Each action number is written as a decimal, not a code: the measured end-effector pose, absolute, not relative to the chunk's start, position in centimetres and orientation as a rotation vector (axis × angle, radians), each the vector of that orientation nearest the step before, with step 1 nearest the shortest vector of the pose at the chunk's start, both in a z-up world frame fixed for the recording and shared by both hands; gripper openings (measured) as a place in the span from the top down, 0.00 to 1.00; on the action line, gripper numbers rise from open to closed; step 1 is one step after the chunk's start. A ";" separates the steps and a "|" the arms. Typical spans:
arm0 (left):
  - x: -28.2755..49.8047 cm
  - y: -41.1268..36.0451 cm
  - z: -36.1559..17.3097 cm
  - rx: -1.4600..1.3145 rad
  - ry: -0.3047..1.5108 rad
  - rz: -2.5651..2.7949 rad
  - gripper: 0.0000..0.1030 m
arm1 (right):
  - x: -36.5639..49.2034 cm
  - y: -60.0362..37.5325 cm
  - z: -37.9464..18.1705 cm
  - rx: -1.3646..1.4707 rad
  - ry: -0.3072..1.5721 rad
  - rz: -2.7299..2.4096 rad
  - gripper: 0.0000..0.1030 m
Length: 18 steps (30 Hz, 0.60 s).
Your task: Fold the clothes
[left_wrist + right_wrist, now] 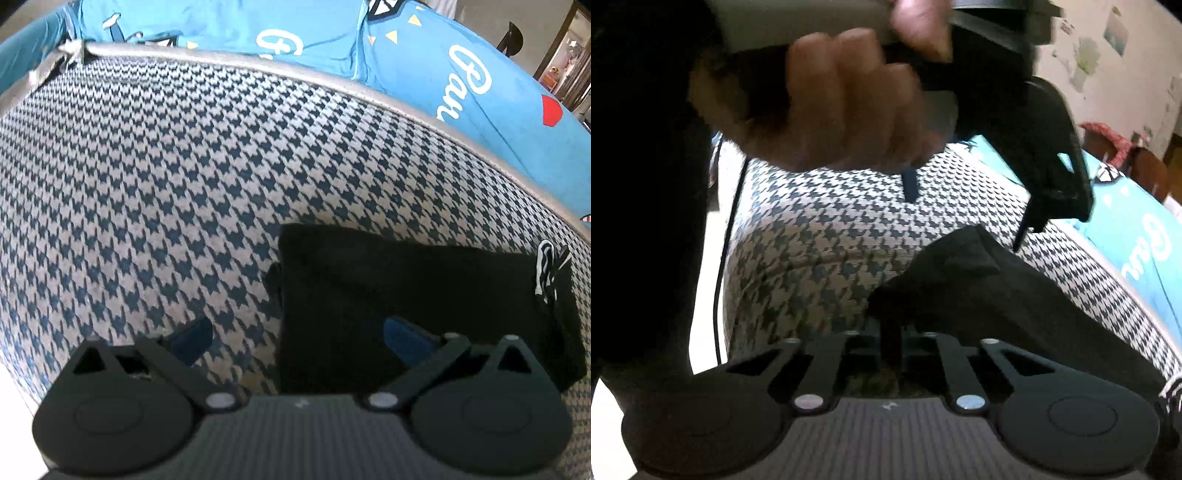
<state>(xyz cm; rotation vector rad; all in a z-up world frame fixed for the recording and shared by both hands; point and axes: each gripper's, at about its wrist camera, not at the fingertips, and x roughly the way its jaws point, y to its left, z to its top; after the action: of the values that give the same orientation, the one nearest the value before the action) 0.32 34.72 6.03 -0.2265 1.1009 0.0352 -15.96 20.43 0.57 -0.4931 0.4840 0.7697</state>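
A folded black garment [406, 288] with a small white print [550, 269] lies on a houndstooth-patterned cloth [166, 177]. My left gripper [295, 339] hangs open just above it. Its right blue pad [402, 338] is over the garment's left part and its left pad [192, 341] is over the houndstooth cloth, with nothing between them. In the right wrist view my right gripper [892, 332] is shut on the near corner of the black garment [997, 295], which rises in a bunched peak. A hand [849, 103] holds the left gripper [964, 221] above the cloth.
Blue bedding with white script lettering [469, 74] lies beyond the cloth's grey hem [295, 70]. A black cable [718, 258] runs down the cloth's left side. A dark sleeve [639, 184] fills the left of the right wrist view. A wall with pictures [1115, 33] stands behind.
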 end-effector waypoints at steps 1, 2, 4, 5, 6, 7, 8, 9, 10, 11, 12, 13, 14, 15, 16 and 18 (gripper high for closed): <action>0.4 34.8 5.9 -0.230 1.106 0.038 0.00 | -15.5 20.1 0.9 -0.453 0.502 0.761 0.95; 0.4 34.9 5.8 -0.234 1.109 0.040 0.00 | -14.9 19.4 1.3 -0.393 0.525 0.750 0.95; 0.4 35.2 5.6 -0.254 1.113 0.030 0.00 | -13.5 18.1 2.3 -0.269 0.570 0.726 0.95; 0.4 35.3 5.6 -0.268 1.116 0.020 0.00 | -12.9 17.4 2.7 -0.217 0.584 0.714 0.95; 0.3 35.4 5.5 -0.284 1.119 0.002 0.00 | -12.4 16.8 3.1 -0.167 0.597 0.701 0.95; 0.3 35.4 5.4 -0.298 1.124 -0.019 0.00 | -11.8 16.1 3.5 -0.115 0.609 0.689 0.94; 0.2 35.4 5.4 -0.310 1.129 -0.040 0.00 | -11.3 15.5 3.7 -0.071 0.619 0.679 0.94; 0.2 35.2 5.3 -0.317 1.134 -0.060 0.00 | -10.9 15.0 4.0 -0.028 0.629 0.670 0.94; 0.2 35.1 5.1 -0.323 1.139 -0.073 0.00 | -10.6 14.5 4.2 0.002 0.634 0.666 0.94; 0.2 34.9 5.0 -0.328 1.143 -0.087 0.00 | -10.3 14.0 4.5 0.030 0.638 0.662 0.94; 0.2 34.7 4.9 -0.334 1.148 -0.100 0.00 | -10.2 13.9 4.6 0.036 0.636 0.664 0.94; 0.2 34.6 4.8 -0.339 1.152 -0.113 0.00 | -10.1 13.8 4.7 0.038 0.633 0.667 0.94; 0.2 34.4 4.7 -0.345 1.157 -0.127 0.00 | -10.1 13.7 4.8 0.040 0.630 0.670 0.94; 0.2 34.2 4.6 -0.351 1.161 -0.140 0.00 | -10.2 13.7 4.9 0.038 0.628 0.676 0.94; 0.2 34.0 4.5 -0.356 1.165 -0.154 0.00 | -10.3 13.9 4.9 0.030 0.628 0.685 0.94; 0.2 33.6 4.3 -0.362 1.174 -0.182 0.07 | -10.5 14.2 4.7 0.004 0.628 0.699 0.94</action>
<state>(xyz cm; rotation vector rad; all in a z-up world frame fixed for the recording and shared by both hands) 0.19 33.62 4.25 -0.3624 1.1738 -0.1824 -10.53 14.25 4.74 0.0043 0.6279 0.6989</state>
